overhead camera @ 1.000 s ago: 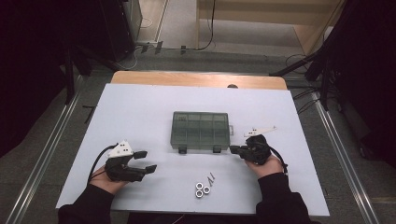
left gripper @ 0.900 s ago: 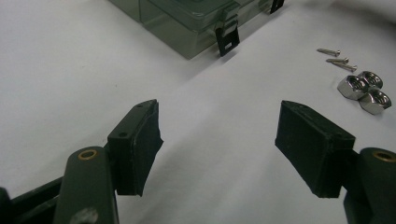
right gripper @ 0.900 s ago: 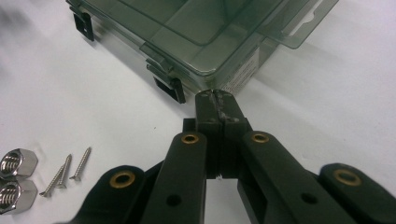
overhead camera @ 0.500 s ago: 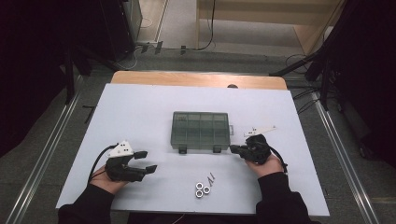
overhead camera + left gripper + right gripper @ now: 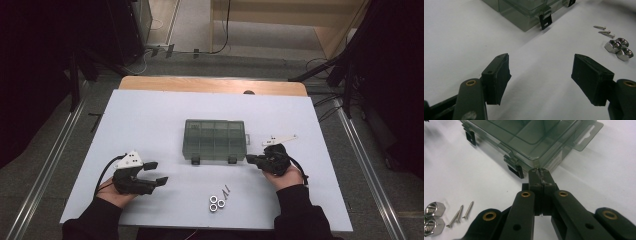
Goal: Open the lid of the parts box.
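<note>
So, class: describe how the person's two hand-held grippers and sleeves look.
Both grippers are black with brass-coloured rivets. The left gripper has flat rectangular black pads, a white three-cornered top plate and a black trailing cable. The right gripper also trails a black cable. The sleeves are black.

Person in black sleeves (image 5: 300, 215); each black hand-held gripper (image 5: 156, 172) has brass-ringed jaws, a trailing black cable and a pale top plate.

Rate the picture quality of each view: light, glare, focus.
High view: table evenly lit, surroundings dark, organizer box sharp. Left gripper view: jaws soft-edged, nuts glinting. Right gripper view: glare along the box lid, shut right gripper in focus, near arms blurred.
</note>
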